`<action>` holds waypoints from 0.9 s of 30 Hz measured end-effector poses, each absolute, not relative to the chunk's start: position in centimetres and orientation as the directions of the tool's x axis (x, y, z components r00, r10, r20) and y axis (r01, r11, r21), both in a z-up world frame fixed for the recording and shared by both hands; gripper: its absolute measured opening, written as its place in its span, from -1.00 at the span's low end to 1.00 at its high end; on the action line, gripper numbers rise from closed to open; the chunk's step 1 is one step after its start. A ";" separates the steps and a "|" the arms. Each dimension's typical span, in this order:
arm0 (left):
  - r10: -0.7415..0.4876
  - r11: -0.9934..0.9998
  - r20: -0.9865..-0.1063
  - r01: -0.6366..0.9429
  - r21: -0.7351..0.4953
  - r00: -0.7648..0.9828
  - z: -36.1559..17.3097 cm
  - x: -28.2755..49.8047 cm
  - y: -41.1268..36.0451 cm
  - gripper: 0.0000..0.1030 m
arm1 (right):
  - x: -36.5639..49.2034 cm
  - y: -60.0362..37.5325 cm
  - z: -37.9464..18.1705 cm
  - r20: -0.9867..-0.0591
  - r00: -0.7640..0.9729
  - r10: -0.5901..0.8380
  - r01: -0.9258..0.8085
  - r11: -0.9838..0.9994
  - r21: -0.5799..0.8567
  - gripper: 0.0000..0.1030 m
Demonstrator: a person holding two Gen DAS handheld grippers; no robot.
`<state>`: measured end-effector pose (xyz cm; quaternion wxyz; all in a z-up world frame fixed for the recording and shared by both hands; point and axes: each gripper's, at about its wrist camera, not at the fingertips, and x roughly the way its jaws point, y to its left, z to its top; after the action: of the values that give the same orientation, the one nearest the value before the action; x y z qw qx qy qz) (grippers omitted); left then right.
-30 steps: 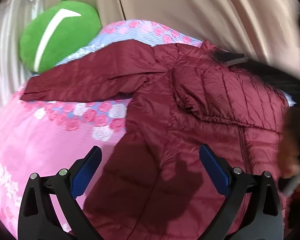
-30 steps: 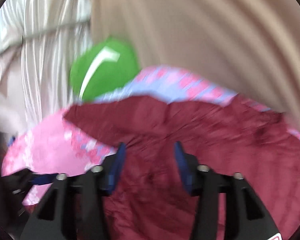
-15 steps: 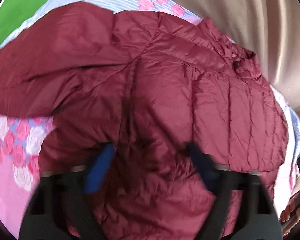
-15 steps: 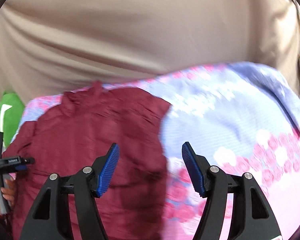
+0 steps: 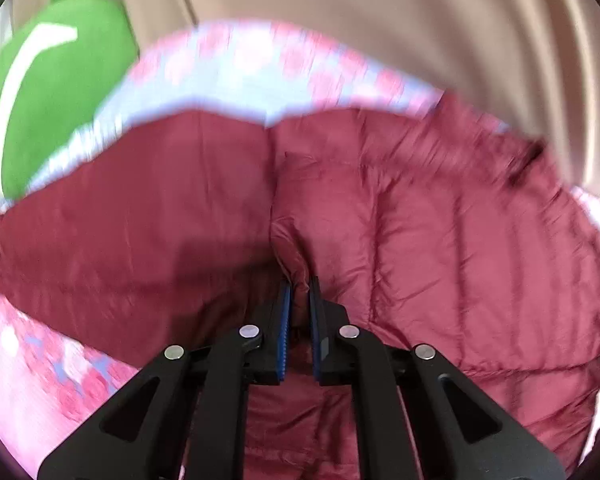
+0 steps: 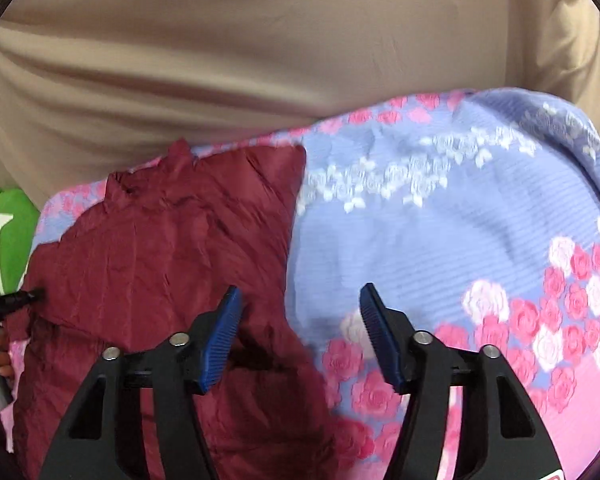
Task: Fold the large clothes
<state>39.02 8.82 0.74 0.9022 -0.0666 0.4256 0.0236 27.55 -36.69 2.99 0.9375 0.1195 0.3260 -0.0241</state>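
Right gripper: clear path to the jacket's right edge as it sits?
Probably yes. The right gripper is closing with nothing between its pads, and the maroon jacket has its edge just below them on the floral blanket, unobstructed.

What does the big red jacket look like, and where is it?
The jacket is dark red and puffy, with stitched quilt lines and a shiny, crinkly, thin-looking cloth. It lies spread out, partly folded, on a flowery pink and blue blanket. Its stand-up collar points toward the beige curtain. The left gripper has its jaws shut on a pinched ridge of the cloth. The right gripper hangs over the jacket's edge, jaws closing with nothing pinched yet.
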 end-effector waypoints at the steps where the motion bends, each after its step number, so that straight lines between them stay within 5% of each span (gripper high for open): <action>1: -0.029 0.989 -0.773 -0.095 -0.115 0.634 -0.3 39.3 8.5 -0.85 | 27.0 -36.2 3.0 -0.616 0.787 0.039 0.096 0.978 0.185 0.12; 9: -0.023 0.991 -0.754 -0.086 -0.105 0.656 -1.3 38.6 7.8 -0.84 | 27.8 -32.5 1.0 -0.652 0.753 -0.083 0.006 0.993 -0.119 0.12; 11: -0.016 0.992 -0.752 -0.084 -0.095 0.659 -1.4 38.4 7.4 -0.84 | 28.9 -32.6 0.9 -0.645 0.753 -0.133 0.040 0.987 -0.157 -0.32; 12: -0.018 0.992 -0.751 -0.082 -0.096 0.660 -1.5 38.4 7.7 -0.84 | 29.3 -32.8 1.2 -0.639 0.756 -0.144 0.060 0.987 -0.152 -0.89; 13: -0.027 0.992 -0.752 -0.074 -0.101 0.658 -1.6 38.3 7.7 -0.83 | 29.4 -33.8 1.7 -0.640 0.764 -0.077 0.056 0.997 -0.053 -0.94; 16: -0.039 0.995 -0.751 -0.042 -0.089 0.659 -2.4 38.5 6.2 -0.82 | 28.6 -36.7 2.0 -0.618 0.786 -0.003 0.128 0.979 0.157 -0.96; 19: 0.019 1.000 -0.738 -0.019 0.009 0.675 -2.8 38.2 4.4 -0.82 | 30.4 -38.0 -2.5 -0.746 0.666 0.000 0.185 0.969 0.165 -0.94; 27: -0.006 1.000 -0.723 -0.002 -0.010 0.691 -3.0 37.6 4.7 -0.77 | 26.3 -38.0 2.5 -0.638 0.770 -0.018 0.191 0.960 0.203 -0.60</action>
<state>37.60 4.65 -3.03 0.9194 -0.0048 0.3932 -0.0010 26.33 -38.00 2.50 0.9319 0.1292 0.3344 -0.0560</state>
